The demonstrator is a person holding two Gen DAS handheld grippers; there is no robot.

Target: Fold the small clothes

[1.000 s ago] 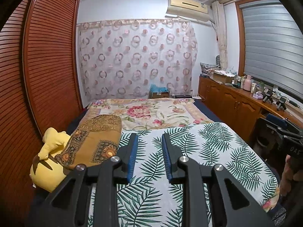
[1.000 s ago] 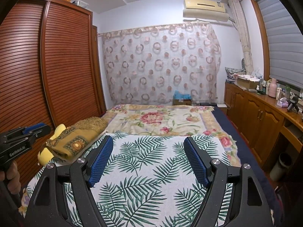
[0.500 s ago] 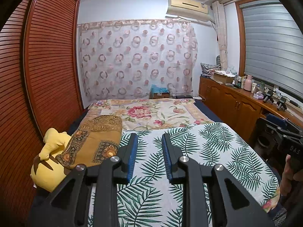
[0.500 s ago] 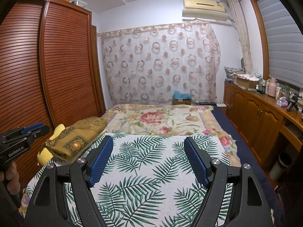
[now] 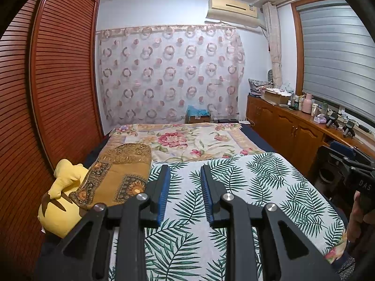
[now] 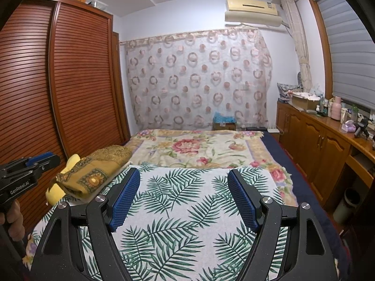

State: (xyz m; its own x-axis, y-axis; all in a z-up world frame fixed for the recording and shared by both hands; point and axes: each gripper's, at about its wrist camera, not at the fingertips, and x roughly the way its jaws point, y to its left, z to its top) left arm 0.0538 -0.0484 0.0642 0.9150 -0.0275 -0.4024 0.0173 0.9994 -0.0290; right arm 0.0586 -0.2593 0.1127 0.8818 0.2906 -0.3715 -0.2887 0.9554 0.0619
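A white cloth with green palm leaves (image 5: 257,182) lies spread flat over the near part of the bed, also seen in the right wrist view (image 6: 187,199). My left gripper (image 5: 184,167) hovers above its left part, jaws a narrow gap apart with nothing between them. Over the middle of the cloth, my right gripper (image 6: 183,171) stands wide open and empty. A folded golden-brown patterned cloth (image 5: 117,175) rests at the bed's left edge (image 6: 98,171).
A yellow plush toy (image 5: 61,201) lies under the folded cloth. A floral blanket (image 5: 187,140) covers the far bed. A slatted wooden wardrobe (image 5: 58,82) lines the left; a wooden cabinet (image 5: 293,128) with bottles runs along the right. A person's hand (image 5: 356,213) holds the right gripper's handle.
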